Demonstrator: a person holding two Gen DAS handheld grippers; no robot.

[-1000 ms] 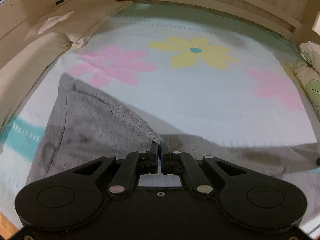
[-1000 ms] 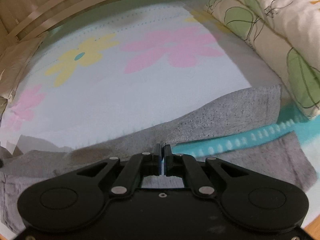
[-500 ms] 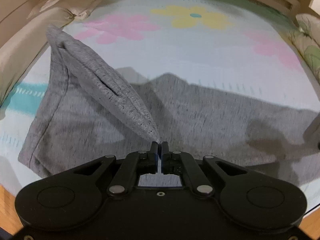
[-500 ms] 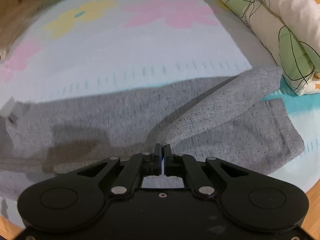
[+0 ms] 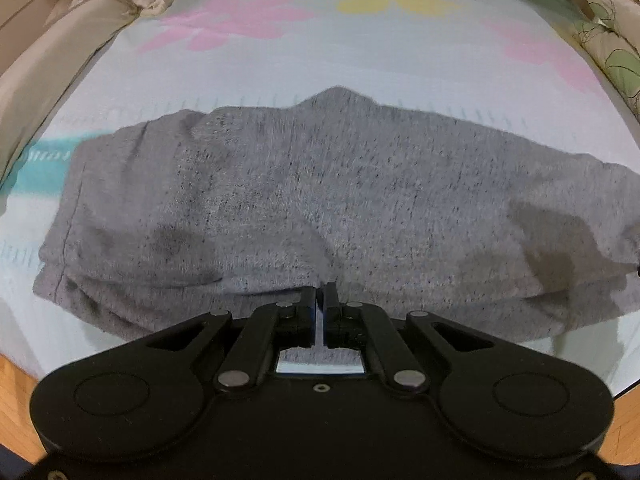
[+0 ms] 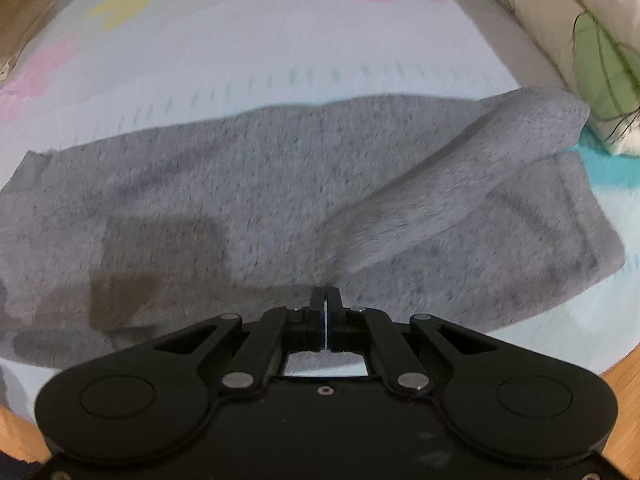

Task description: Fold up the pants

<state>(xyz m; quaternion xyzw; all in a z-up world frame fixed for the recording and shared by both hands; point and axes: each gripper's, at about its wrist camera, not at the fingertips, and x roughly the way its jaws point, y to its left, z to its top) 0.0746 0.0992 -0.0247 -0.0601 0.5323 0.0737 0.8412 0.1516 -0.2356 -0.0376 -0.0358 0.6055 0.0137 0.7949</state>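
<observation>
Item 1, left gripper (image 5: 320, 294): I'm holding it steeply nose-down at the near edge of the pants (image 5: 320, 200). Jaws are standing pressed together w/ only a sliver of light btwn them, and they're pinching a gray fabric edge right at the tips.

Item 2, right gripper (image 6: 325, 294): same posture. Jaws are standing pressed together, and they're nipping a raised ridge of gray cloth that's running up and away to the right from the tips toward the far right corner.

Item 3, pants: gray knit, lying directly ahead of and under both claws, already doubled over. Long axis is running side to side across both views, i.e. crosswise to the way the claws are pointing. Each claw is sitting on the near long edge; I judge the left hand is nearer the left end, the right hand nearer the right end. The left view is showing cloth mostly flat; on the right side the ridge isn't settled yet.

Item 4, judgement: the fold is about landed, so the coming move looks like laying the edge down and letting go. It's turning on near edge lining up w/ layer beneath.

Item 5, bedsheet (image 5: 280, 64): pale w/ flower print, stretching beyond the pants.

Item 6, pillow (image 6: 600, 40): leaf print, lying far right, just past the pants' right end.
</observation>
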